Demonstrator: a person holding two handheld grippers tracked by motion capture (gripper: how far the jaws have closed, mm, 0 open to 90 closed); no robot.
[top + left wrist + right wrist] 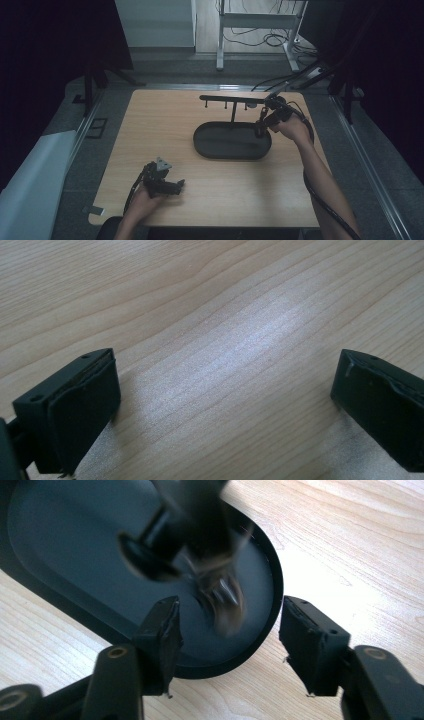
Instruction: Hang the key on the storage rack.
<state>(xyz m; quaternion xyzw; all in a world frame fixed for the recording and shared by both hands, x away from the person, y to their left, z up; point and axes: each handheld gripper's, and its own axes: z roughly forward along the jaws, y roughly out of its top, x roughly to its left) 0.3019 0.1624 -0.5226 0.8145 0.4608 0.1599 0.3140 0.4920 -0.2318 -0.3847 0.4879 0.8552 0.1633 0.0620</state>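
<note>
A black stand has an oval tray (210,145) as its base, and a thin post carries a horizontal bar (230,99) with short pegs. My right gripper (260,129) hangs over the tray's right end, just under the bar's right tip, pointing down. In the right gripper view its jaws (231,617) stand apart above the tray rim (60,545). A blurred, shiny brownish object (222,597) dangles just beyond them, and neither pad touches it. What it hangs from is too smeared to make out. My left gripper (179,184) rests on the table near the front left. It is open (226,372) over bare wood.
The light wooden table (150,125) has dark floor and black curtains around it. A white desk frame with cables (260,30) stands behind it. A cable (325,205) trails from my right gripper along the forearm.
</note>
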